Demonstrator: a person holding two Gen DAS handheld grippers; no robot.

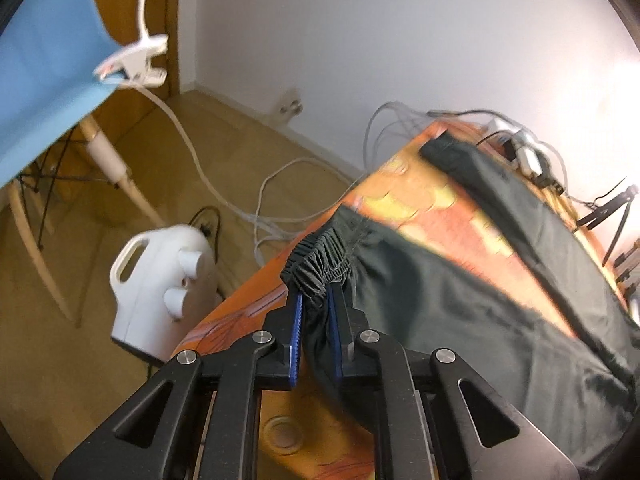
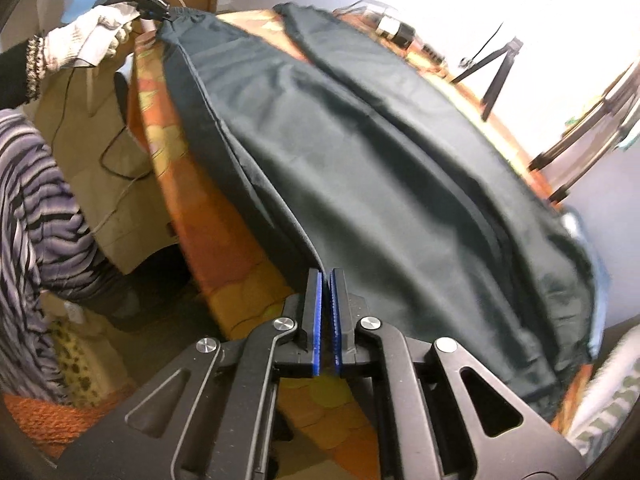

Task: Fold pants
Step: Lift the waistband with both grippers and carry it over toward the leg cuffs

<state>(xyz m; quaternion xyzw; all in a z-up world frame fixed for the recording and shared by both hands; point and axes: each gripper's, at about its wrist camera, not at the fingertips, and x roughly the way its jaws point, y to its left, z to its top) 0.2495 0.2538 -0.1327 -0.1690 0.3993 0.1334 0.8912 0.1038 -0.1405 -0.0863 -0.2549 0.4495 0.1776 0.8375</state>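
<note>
Both the left claw [image 1: 316,300] and right claw [image 2: 326,280] pinch dark, wrinkled pants [image 2: 360,152].

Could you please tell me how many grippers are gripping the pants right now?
2. The left gripper pinches the waistband at the table's end; the right gripper is shut on the pants edge at the near side.

White wall [image 1: 400,40] — wood floor [image 1: 60,340], blue chair [image 1: 44,80].
</note>
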